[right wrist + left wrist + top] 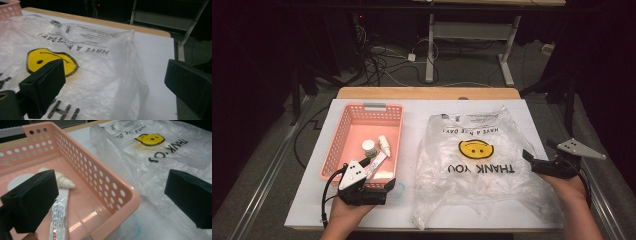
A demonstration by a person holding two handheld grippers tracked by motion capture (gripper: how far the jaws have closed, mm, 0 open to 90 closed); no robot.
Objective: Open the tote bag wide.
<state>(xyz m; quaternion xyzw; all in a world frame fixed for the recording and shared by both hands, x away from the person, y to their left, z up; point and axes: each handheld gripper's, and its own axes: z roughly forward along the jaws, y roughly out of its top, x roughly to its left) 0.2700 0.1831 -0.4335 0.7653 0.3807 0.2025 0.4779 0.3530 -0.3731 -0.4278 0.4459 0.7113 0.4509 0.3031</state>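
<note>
Toothpaste tube (58, 217) lies in the pink basket (117, 195) just under my left gripper (107, 202), long axis running away from its wide-open, empty jaws. My right gripper (112, 85), also open and empty, straddles the plastic bag's (100, 75) edge, far from the tube.

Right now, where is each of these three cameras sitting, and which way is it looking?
High view: fixed above the person's side, looking forward and down on the table; both forearms, left gripper and right gripper show.
Left gripper view: rides the left gripper, looking along its two black fingers over the pink basket.
Right gripper view: rides the right gripper, looking between its fingers across the plastic bag.
All three share the bag's yellow smiley face.
</note>
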